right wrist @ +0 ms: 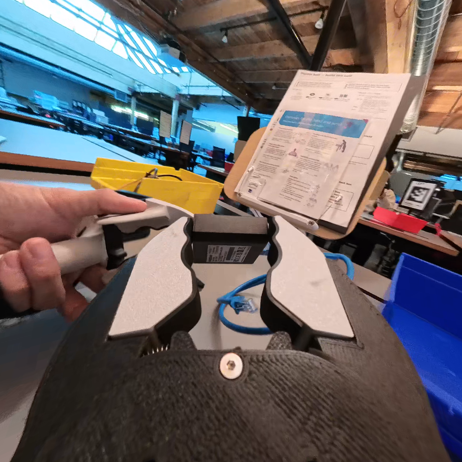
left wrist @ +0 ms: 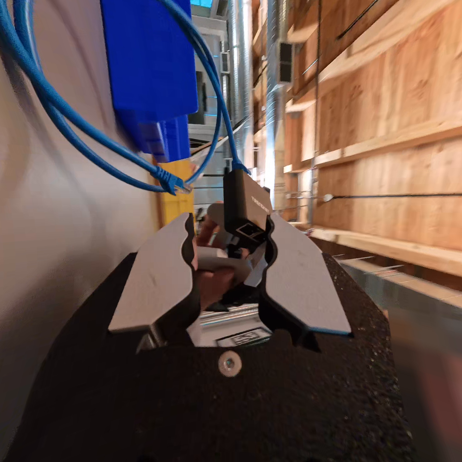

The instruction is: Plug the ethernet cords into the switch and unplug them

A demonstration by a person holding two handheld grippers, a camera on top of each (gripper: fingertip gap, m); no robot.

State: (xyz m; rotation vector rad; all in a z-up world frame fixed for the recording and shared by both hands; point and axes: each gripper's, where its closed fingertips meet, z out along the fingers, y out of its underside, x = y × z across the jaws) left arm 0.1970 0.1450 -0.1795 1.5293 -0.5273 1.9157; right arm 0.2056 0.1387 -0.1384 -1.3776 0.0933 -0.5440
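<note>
My right gripper [right wrist: 230, 225] is shut on the black switch [right wrist: 228, 240], holding it by its two ends above the table with its labelled side toward the camera. In the left wrist view the switch [left wrist: 243, 200] hangs just past my right fingertip, with one blue ethernet cord [left wrist: 225, 120] plugged into its far end. My left gripper [left wrist: 230, 225] is open and empty. A second cord's free plug [left wrist: 181, 186] lies on the white table to the left of the switch; it also shows in the right wrist view [right wrist: 246, 303] between my fingers.
A blue bin [right wrist: 425, 312] stands at the right and a yellow bin [right wrist: 160, 185] behind the switch. A stand with printed sheets [right wrist: 312, 160] rises at the back right. A hand [right wrist: 50, 220] holds the left gripper [right wrist: 140, 217] left of the switch.
</note>
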